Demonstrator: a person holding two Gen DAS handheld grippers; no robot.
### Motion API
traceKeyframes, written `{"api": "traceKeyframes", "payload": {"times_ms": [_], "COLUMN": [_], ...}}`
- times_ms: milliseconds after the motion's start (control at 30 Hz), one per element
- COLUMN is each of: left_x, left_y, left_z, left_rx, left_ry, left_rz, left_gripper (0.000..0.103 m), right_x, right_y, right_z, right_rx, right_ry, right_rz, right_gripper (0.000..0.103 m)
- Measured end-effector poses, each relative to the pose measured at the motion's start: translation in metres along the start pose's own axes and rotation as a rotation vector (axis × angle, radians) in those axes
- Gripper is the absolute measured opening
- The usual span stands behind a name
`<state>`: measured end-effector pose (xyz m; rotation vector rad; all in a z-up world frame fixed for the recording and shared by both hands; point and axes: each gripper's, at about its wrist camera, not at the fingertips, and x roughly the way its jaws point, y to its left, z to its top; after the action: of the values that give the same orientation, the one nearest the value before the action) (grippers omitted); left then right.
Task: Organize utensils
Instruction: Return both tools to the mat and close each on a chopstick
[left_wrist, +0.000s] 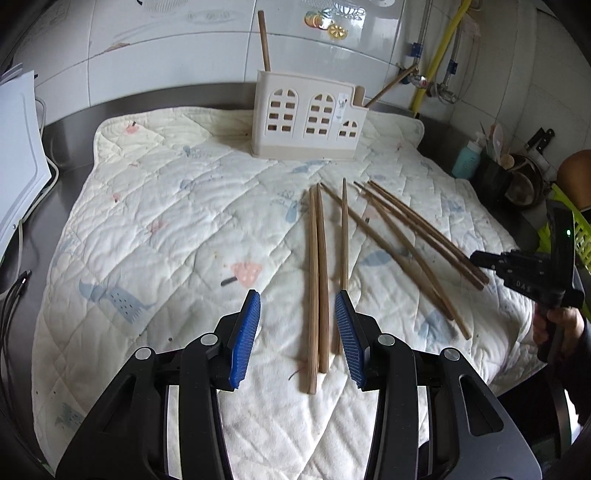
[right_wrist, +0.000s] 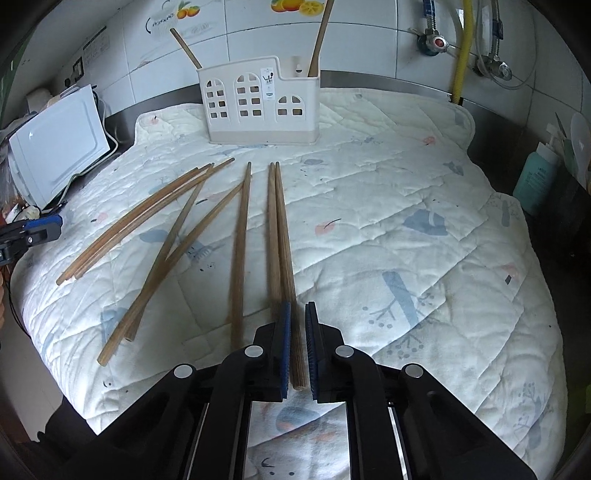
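Note:
In the left wrist view my left gripper (left_wrist: 297, 295) stands open low over the quilted cloth (left_wrist: 166, 221). Its blue pads straddle a pair of wooden chopsticks (left_wrist: 319, 258) without touching them. A third chopstick (left_wrist: 344, 236) runs behind the right pad. Several more chopsticks (left_wrist: 417, 236) fan out to the right, where the right gripper (left_wrist: 480, 260) shows at their ends. In the right wrist view my right gripper (right_wrist: 297, 304) is shut on the near end of one chopstick (right_wrist: 284, 240). A cream utensil holder (left_wrist: 308, 118) (right_wrist: 258, 103) stands at the back with two sticks in it.
A white appliance (left_wrist: 18, 147) (right_wrist: 59, 147) and cables (left_wrist: 14, 295) sit left of the cloth. A teal bottle (left_wrist: 466, 160) (right_wrist: 535, 181), dark pots and a green basket (left_wrist: 576, 236) crowd the right. A yellow pipe (left_wrist: 439, 55) runs up the tiled wall.

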<state>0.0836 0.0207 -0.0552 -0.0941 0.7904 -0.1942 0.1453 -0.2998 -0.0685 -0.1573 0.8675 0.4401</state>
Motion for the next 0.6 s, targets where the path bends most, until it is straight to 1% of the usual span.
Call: {"api": "traceKeyframes", "payload": {"times_ms": [133, 267, 433, 467, 533, 600], "left_x": [0.006, 0.015, 0.029, 0.031, 0.037, 0.039], "left_y": [-0.004, -0.008, -0.004, -0.004, -0.003, -0.003], "left_z": [-0.006, -0.007, -0.004, -0.003, -0.003, -0.003], "left_rx": [0.024, 0.056, 0.064, 0.066, 0.069, 0.066], "left_ry": [0.024, 0.044, 0.070, 0.074, 0.086, 0.086], "left_rz": [-0.013, -0.005, 0.010, 0.011, 0.016, 0.005], "left_gripper": [0.042, 0.035, 0.032, 0.026, 0.026, 0.026], "right_x": [0.000, 0.001, 0.000, 0.000, 0.001, 0.001], "right_y": [0.001, 0.002, 0.002, 0.002, 0.003, 0.003], "right_z": [0.000, 0.000, 0.000, 0.000, 0.000, 0.000], "right_rx": [-0.027, -0.039, -0.036, -0.038, -0.043, -0.044], "right_ry": [0.008, 0.011, 0.010, 0.011, 0.012, 0.012], "right_rz": [-0.005, -0.007, -0.009, -0.010, -0.013, -0.014], "right_gripper": [0.008, 0.008, 0.008, 0.008, 0.008, 0.008]}}
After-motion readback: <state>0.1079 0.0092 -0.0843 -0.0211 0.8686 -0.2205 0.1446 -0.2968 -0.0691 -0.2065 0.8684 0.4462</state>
